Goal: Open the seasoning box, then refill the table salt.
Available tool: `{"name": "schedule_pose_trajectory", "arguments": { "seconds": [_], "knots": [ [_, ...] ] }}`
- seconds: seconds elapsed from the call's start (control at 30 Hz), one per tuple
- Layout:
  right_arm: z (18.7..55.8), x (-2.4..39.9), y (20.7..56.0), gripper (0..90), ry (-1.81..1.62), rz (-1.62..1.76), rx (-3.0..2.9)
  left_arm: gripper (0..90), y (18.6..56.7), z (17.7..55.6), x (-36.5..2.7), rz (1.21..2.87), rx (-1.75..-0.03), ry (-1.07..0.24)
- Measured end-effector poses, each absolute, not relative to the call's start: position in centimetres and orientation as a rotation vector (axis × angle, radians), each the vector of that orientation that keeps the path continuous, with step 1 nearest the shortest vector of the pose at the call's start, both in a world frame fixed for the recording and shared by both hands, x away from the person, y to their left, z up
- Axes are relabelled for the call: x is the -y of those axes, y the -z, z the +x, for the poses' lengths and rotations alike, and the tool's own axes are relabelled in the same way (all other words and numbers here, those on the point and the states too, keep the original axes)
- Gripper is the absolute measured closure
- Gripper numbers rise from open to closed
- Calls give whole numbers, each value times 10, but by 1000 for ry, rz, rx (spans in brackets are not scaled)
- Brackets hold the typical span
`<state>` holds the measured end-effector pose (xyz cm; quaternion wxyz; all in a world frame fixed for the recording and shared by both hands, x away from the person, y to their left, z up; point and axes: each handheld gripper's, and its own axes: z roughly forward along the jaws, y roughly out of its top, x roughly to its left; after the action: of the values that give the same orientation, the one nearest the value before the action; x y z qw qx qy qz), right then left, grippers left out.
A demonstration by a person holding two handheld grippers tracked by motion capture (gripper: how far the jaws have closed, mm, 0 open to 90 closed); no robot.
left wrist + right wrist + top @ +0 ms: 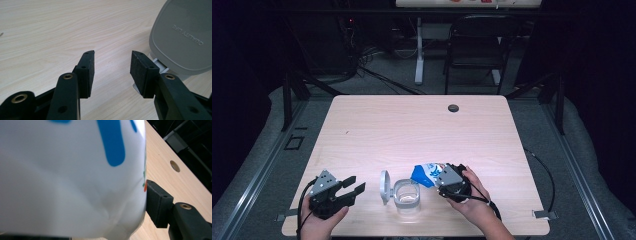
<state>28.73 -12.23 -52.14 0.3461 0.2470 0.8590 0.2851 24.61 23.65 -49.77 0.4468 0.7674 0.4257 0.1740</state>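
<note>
A lab — dark curtains (242,60), floor cables (377,75), test table (412,125).

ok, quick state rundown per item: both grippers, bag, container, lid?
left gripper: open, nothing between the jaws, resting at the table's near left beside the lid
right gripper: shut on the bag
bag: blue and white, held tilted with its end over the container
container: clear, upright, open, whitish contents inside
lid: grey, hinged open, standing up on the container's left side
</note>
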Motion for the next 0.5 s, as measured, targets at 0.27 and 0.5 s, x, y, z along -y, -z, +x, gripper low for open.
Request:
{"name": "schedule_pose_trajectory", "arguments": {
  "seconds": [0.27, 0.5],
  "knots": [
    [286, 117, 524, 418, -677, 594, -2199, 554, 497, 244, -239, 1898, -1062, -434],
    [285, 113, 526, 418, -612, 541, -2155, 554, 498, 245, -238, 1898, -1060, -427]
  ]
}}
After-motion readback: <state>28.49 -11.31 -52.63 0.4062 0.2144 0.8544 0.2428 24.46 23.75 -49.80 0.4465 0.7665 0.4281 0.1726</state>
